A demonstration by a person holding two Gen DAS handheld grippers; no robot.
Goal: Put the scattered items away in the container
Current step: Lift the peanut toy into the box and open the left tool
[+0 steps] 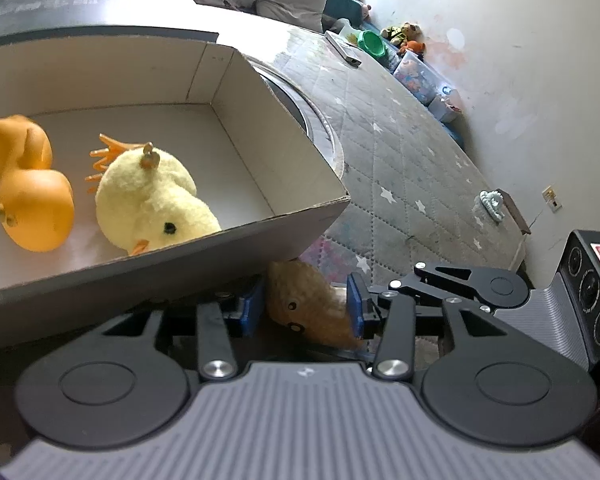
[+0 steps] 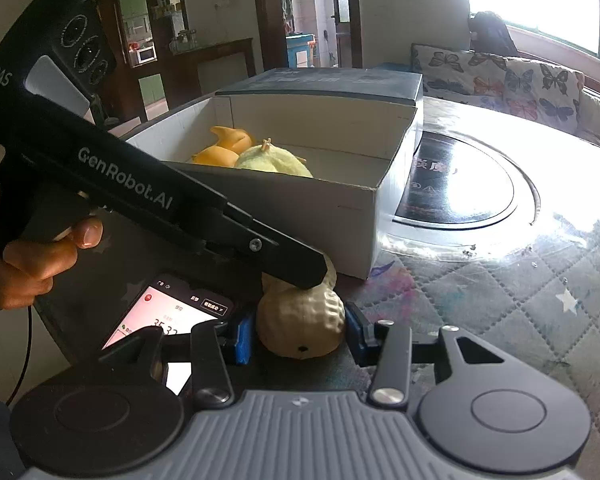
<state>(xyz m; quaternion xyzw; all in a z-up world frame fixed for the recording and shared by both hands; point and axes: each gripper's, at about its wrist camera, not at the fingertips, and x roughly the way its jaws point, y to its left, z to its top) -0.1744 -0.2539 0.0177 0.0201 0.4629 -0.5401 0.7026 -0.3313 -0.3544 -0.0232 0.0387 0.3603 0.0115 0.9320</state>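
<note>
Sitting on the quilted desk point(image 2: 500, 300), the open cardboard box point(image 1: 260, 236) holds an orange rubber duck point(image 1: 32, 200) and a yellow plush chick point(image 1: 152, 200) side by side. Just outside its near wall lies a tan peanut-shaped toy point(image 2: 300, 320). Both the left claw point(image 1: 306, 312) and the right claw point(image 2: 300, 332) pinch that toy between blue pads.

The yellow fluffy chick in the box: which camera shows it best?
The left wrist view: the yellow fluffy chick lies in full sight inside the box, eye and beak visible, beside an orange toy. In the right wrist view only its top shows above the box's near wall.
</note>
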